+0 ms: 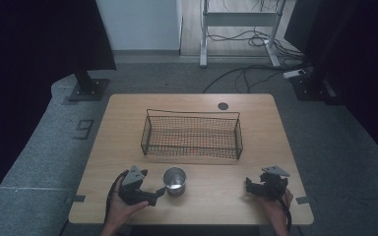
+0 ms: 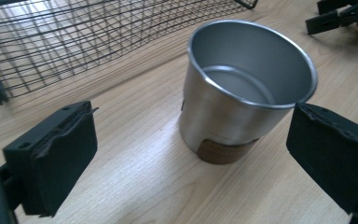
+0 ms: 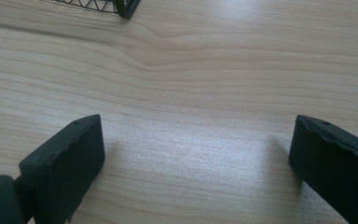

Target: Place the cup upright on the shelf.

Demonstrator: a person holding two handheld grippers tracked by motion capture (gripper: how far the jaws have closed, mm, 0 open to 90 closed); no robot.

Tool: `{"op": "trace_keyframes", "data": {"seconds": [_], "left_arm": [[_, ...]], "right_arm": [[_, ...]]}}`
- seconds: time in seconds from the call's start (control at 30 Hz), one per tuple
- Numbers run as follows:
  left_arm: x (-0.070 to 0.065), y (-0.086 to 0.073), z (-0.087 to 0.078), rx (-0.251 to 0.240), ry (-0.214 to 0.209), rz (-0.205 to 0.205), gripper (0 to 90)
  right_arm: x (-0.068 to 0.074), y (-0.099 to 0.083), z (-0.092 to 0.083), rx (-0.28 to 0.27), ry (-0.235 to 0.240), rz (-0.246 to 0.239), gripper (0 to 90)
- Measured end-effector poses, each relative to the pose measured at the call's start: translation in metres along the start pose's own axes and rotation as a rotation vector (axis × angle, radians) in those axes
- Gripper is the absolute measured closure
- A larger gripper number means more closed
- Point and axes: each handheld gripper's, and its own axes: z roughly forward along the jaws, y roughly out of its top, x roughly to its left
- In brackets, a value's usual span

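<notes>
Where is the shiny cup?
In the high view the cup stands on the table near the front edge, just right of the left gripper and in front of the wire basket.

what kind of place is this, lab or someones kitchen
Probably a lab or recording room, not a kitchen: a lone wooden table on grey carpet, loose cables across the floor, and black curtains at both sides.

grey carpet floor [image 1: 39, 147], cables [image 1: 241, 73], white desk frame [image 1: 238, 22]
</notes>
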Motion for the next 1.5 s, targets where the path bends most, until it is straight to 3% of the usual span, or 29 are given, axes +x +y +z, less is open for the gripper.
{"op": "trace_keyframes", "data": {"seconds": [0.8,1.5], "left_arm": [[-0.025,0.008,0.028,0.020,-0.045,0.047,1.2],[-0.028,0.017,0.050,0.027,-0.037,0.058,2.1]], "right_arm": [[0.000,0.000,0.000,-0.001,0.000,-0.001,3.5],[0.000,0.000,0.000,-0.001,0.000,-0.001,3.5]]}}
